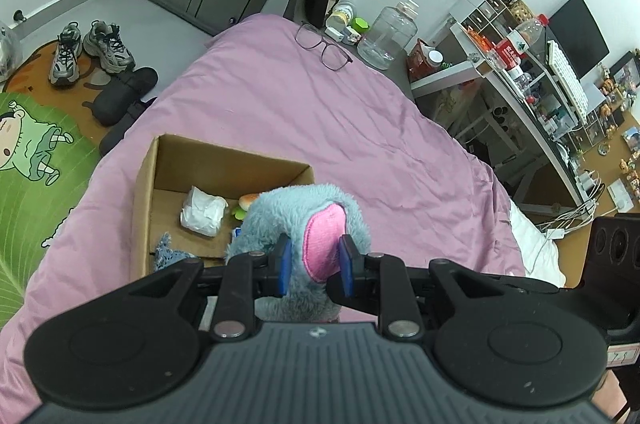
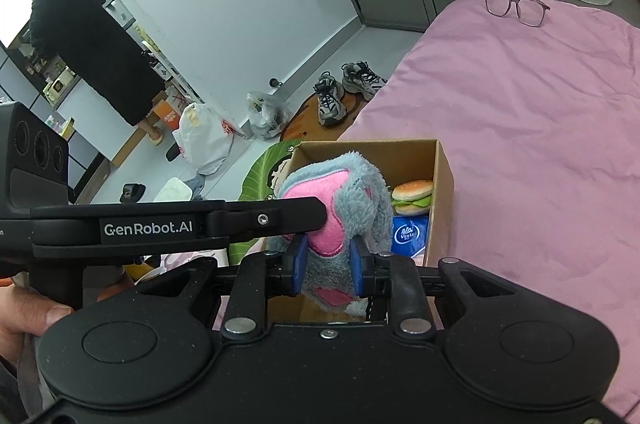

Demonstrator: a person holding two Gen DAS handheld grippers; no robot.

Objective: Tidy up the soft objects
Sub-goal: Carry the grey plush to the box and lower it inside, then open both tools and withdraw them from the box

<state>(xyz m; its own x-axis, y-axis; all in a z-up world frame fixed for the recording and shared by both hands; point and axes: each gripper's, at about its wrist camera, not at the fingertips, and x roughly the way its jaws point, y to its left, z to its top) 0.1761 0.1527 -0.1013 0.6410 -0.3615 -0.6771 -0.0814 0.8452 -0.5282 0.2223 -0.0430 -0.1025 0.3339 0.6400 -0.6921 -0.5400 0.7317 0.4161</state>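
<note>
A blue-grey plush toy [image 1: 300,216] with pink ear patches is held above the open cardboard box [image 1: 148,183] on the pink bed. My left gripper [image 1: 314,264] is shut on the plush at a pink ear. My right gripper [image 2: 327,264] is shut on the same plush [image 2: 360,183] from the other side, over the box [image 2: 442,183]. In the box lie a crumpled white tissue pack [image 1: 204,209], a toy burger [image 2: 412,197], a blue tissue packet [image 2: 410,234] and a bit of blue plush [image 1: 166,252]. The left gripper's body [image 2: 176,224] crosses the right wrist view.
Glasses [image 1: 324,49] lie at the far end of the pink bedspread [image 1: 320,127]. A clear water jug [image 1: 386,37] and small jars stand beyond. A cluttered desk [image 1: 532,91] is on the right. Sneakers [image 1: 90,49], a green rug [image 1: 28,163] and bags [image 2: 204,139] are on the floor. A person in black [image 2: 92,47] stands far off.
</note>
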